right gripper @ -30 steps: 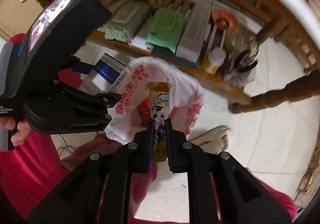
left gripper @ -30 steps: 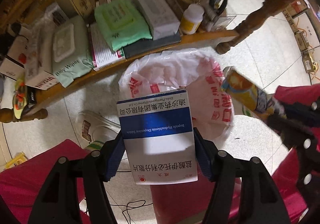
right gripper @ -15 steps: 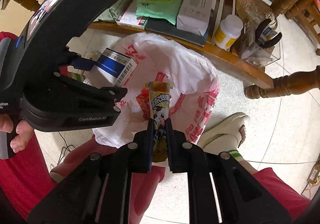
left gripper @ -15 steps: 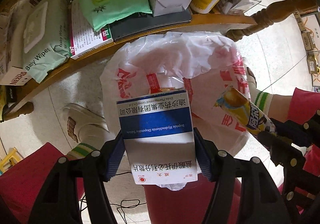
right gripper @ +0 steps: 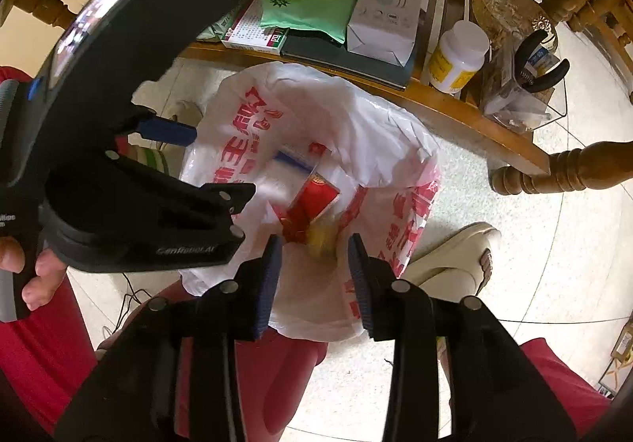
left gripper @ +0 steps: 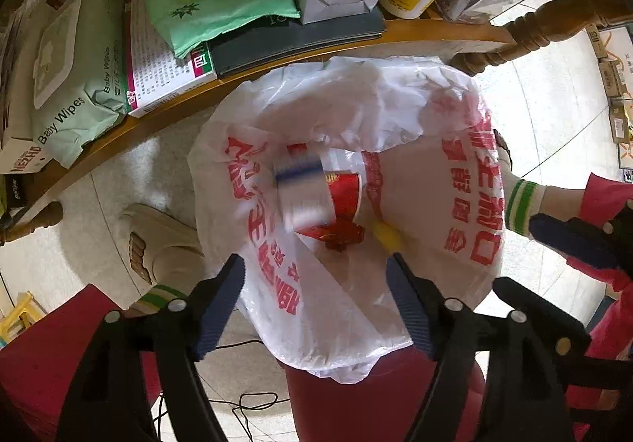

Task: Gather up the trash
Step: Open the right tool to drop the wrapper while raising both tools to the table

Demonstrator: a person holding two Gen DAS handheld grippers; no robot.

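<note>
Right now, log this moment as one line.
left gripper: open, jaws just opening | right gripper: open, jaws just opening | medicine box, snack wrapper: in trash bag

A white plastic bag [left gripper: 415,133] with red printing stands open on the floor just in front of a low wooden shelf, its mouth wide and crumpled. Inside it a blue-and-white medicine box [left gripper: 304,189] shows blurred and tilted, against the bag's left inner side. Beside that lies a red carton [left gripper: 340,201], also tilted. A yellow snack wrapper [right gripper: 322,234] sits low in the bag, next to the red carton; it is blurred too.
</note>
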